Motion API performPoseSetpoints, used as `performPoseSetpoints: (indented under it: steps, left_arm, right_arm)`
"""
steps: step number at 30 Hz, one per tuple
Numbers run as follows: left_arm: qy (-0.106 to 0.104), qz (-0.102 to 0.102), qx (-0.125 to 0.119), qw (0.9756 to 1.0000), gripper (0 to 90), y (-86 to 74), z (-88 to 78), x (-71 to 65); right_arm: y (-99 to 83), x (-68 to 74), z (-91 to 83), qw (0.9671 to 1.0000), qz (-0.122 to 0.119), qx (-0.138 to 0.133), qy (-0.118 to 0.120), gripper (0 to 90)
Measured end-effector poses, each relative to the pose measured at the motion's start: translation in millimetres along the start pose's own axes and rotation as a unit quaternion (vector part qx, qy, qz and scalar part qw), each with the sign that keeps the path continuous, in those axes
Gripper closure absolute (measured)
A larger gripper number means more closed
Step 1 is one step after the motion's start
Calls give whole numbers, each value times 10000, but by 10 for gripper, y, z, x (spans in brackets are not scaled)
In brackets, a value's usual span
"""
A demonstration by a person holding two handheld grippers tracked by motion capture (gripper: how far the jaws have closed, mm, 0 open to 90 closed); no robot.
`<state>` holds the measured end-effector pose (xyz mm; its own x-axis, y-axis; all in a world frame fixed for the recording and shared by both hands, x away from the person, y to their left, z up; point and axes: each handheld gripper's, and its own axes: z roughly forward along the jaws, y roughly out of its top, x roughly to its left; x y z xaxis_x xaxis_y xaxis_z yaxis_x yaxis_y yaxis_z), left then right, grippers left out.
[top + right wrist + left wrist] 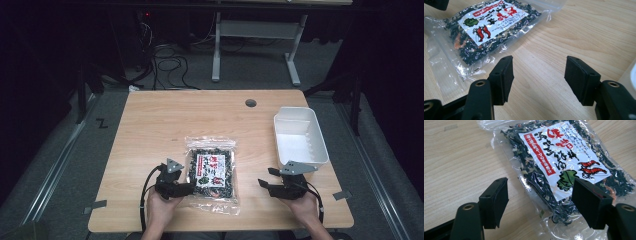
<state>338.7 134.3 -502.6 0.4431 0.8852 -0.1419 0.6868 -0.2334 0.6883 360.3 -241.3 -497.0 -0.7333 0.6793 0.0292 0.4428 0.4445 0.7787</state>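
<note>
From above, a clear packet of dried seaweed (211, 173) lay flat on the wooden surface (150, 130), between the left tool (186, 188) and right tool (263, 185), a white tub (317, 145) at the right. In the left gripper view that tool (540, 200) stood spread over the packet's (564, 162) edge, one jaw hiding a corner, the label print unreadable. In the right gripper view its tool (539, 75) gaped over bare wood, the packet (486, 30) cut off at the top.

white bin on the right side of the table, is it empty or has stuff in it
Empty, as far as the high view shows: the white bin stands upright with its bare white floor visible. The seaweed bag lies flat on the table outside it.
</note>
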Motion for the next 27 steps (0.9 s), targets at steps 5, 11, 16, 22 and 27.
performPoseSetpoints:
  steps: [5,11,16,22,27]
  left_arm:
    - [34,-2,156,9999,269,16,36,-20]
    - [53,17,219,9997,237,53,43,-57]
    - [170,-33,286,9994,224,121,98,-93]
    - [279,-150,402,9987,209,199,198,-126]
    - [307,-201,459,9983,196,243,302,-194]
  right_arm:
    - [-33,-19,-23,9999,11,-92,-47,423]
    - [-50,-41,-9,9999,45,-57,-101,420]
    - [-60,-51,-12,9998,61,-45,-159,406]
    - [-68,-65,-9,9998,73,-27,-168,399]
    - [-64,-41,3,9999,-1,-3,-159,396]
